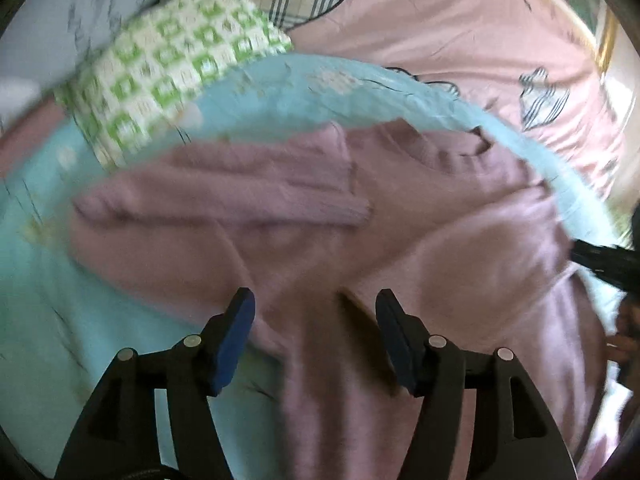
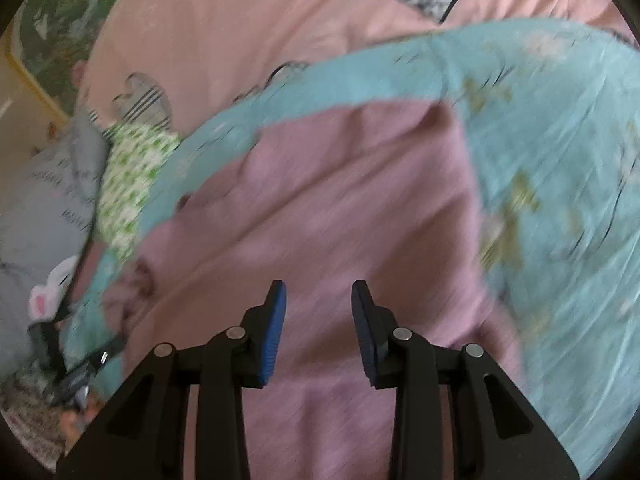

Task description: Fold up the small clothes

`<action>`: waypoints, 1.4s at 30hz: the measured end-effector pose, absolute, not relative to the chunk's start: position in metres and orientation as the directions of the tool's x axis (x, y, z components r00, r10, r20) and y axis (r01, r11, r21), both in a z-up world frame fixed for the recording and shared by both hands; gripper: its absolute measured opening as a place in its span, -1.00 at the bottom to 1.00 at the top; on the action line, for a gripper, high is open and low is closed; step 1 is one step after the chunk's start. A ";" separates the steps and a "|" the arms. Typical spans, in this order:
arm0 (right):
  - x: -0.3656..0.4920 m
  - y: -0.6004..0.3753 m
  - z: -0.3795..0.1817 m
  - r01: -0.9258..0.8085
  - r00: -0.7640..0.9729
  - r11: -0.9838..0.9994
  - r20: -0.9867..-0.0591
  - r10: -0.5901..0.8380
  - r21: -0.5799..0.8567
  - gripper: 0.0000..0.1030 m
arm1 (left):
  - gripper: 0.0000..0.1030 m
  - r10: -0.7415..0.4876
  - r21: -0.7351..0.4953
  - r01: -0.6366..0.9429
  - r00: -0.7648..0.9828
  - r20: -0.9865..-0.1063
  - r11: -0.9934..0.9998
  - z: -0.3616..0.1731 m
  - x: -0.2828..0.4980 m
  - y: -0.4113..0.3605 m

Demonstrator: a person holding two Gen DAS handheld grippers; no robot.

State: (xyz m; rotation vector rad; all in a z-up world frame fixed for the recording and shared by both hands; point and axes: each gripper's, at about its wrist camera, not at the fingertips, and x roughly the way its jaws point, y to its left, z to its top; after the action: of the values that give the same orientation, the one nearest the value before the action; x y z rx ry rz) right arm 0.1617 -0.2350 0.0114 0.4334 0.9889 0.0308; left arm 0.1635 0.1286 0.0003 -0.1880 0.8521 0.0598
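Observation:
A mauve long-sleeved top [image 1: 360,220] lies spread on a light blue cloth [image 1: 60,300], one sleeve folded across its chest [image 1: 248,196]. My left gripper [image 1: 316,300] is open and empty, hovering over the top's lower part. My right gripper [image 2: 319,292] is open and empty above the same top [image 2: 340,200]. The right gripper's black body [image 1: 604,260] shows at the right edge of the left wrist view. Both views are blurred by motion.
A green-and-white checked garment [image 1: 172,60] and a grey-blue printed garment [image 1: 68,12] lie at the far left on the pink bedsheet [image 1: 460,28]. In the right wrist view they sit at the left [image 2: 132,168], with the blue cloth [image 2: 560,160] stretching right.

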 end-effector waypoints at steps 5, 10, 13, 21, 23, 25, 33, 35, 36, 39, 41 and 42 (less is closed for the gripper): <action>0.145 -0.211 -0.001 0.162 0.531 0.890 -0.798 0.285 0.426 -0.30 | 0.65 0.141 0.112 -0.087 0.679 -0.720 0.990 0.015 0.191 0.128; 0.136 -0.208 -0.005 0.205 0.523 0.874 -0.804 0.282 0.440 -0.30 | 0.65 0.172 0.279 0.066 0.647 -0.743 0.958 0.004 0.229 0.121; 0.133 -0.207 -0.005 0.217 0.520 0.866 -0.804 0.288 0.450 -0.30 | 0.65 0.193 0.336 0.126 0.612 -0.767 0.933 -0.015 0.246 0.119; 0.121 -0.207 0.000 0.223 0.536 0.860 -0.795 0.285 0.459 -0.30 | -0.88 0.121 0.156 0.005 0.601 -0.790 0.988 -0.003 0.247 0.150; 0.117 -0.209 0.004 0.221 0.548 0.857 -0.786 0.286 0.466 -0.30 | -0.88 0.049 0.060 -0.003 0.638 -0.769 0.998 0.019 0.235 0.147; 0.112 -0.213 0.008 0.224 0.564 0.854 -0.777 0.279 0.469 -0.30 | -0.89 -0.024 -0.030 0.004 0.670 -0.742 1.000 0.040 0.225 0.136; 0.087 -0.251 0.029 0.286 0.631 0.833 -0.747 0.208 0.474 -0.30 | -0.89 -0.271 -0.262 0.131 0.737 -0.620 0.956 0.095 0.230 0.029; 0.080 -0.262 0.033 0.308 0.645 0.828 -0.742 0.180 0.469 -0.30 | -0.89 -0.323 -0.286 0.178 0.722 -0.612 0.941 0.096 0.236 -0.011; 0.075 -0.270 0.034 0.324 0.652 0.822 -0.740 0.165 0.469 -0.30 | -0.89 -0.342 -0.291 0.199 0.713 -0.612 0.936 0.094 0.240 -0.032; 0.062 -0.290 0.037 0.366 0.668 0.801 -0.733 0.129 0.474 -0.30 | -0.89 -0.363 -0.278 0.238 0.685 -0.632 0.931 0.077 0.257 -0.091; 0.053 -0.302 0.037 0.394 0.674 0.787 -0.731 0.104 0.475 -0.30 | -0.89 -0.366 -0.267 0.251 0.668 -0.648 0.930 0.062 0.266 -0.115; 0.050 -0.306 0.036 0.404 0.675 0.781 -0.731 0.096 0.476 -0.30 | -0.88 -0.368 -0.260 0.259 0.656 -0.660 0.930 0.051 0.270 -0.128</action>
State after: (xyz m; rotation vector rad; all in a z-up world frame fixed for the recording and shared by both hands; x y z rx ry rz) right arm 0.0502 -0.3056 0.0363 0.6688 0.8248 -0.1889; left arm 0.2704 -0.1278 0.0515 -0.1478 0.7788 -0.3568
